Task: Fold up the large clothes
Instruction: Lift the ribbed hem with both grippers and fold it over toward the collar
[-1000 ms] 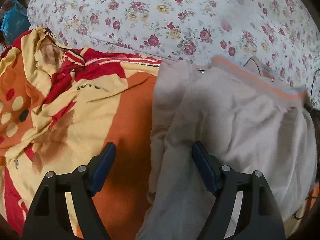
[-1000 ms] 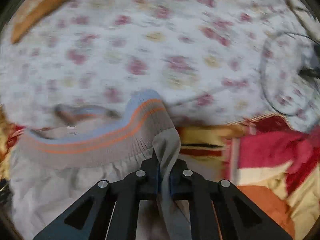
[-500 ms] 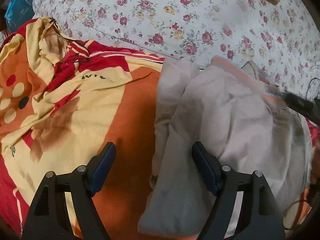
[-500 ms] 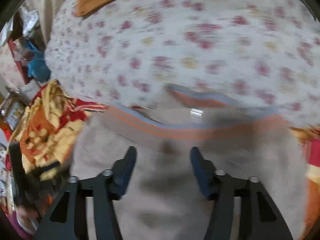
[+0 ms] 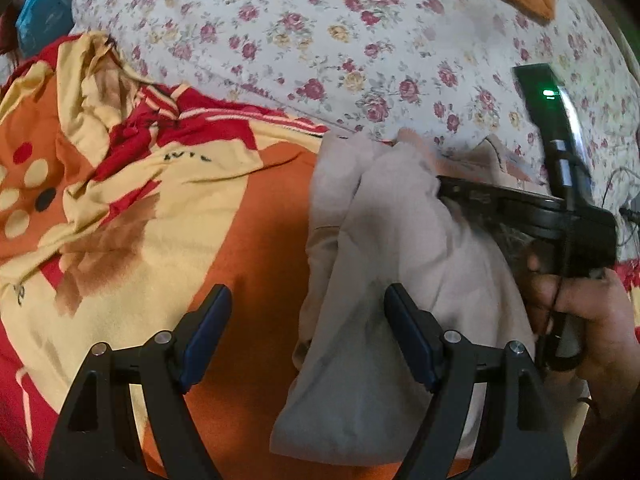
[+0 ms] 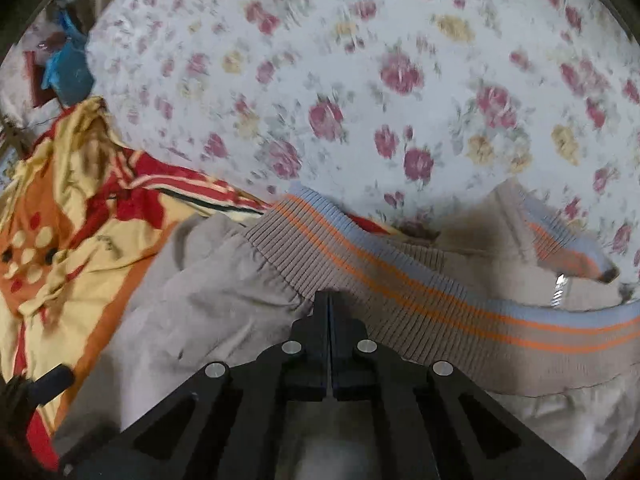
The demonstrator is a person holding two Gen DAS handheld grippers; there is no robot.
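Since the earlier frames, the right claw (image 6: 329, 300) has let go of the hem corner it pinched, swung across the garment toward the left, and come together again at the lower edge of the striped ribbed band (image 6: 420, 300). Its jaws now look pressed together; whether any fabric is caught between the tips cannot be told, since the band's edge sits right at them. In the left wrist view that claw and the hand (image 5: 584, 320) carrying it have come in over the garment's right side, where only cloth lay before. The left claw (image 5: 308, 324) has barely shifted: jaws spread wide, one finger over the blanket, the other over the cloth, gripping nothing.

This looks like a regrasp ahead of the next fold.

The beige jacket (image 5: 400, 280) lies partly folded on a bed, over an orange, yellow and red blanket (image 5: 140, 220) that spreads out to its left. Beyond both stretches a white sheet printed with roses (image 5: 340, 40). Something blue (image 5: 40, 16) sits off the bed's far left corner; the room is dim.
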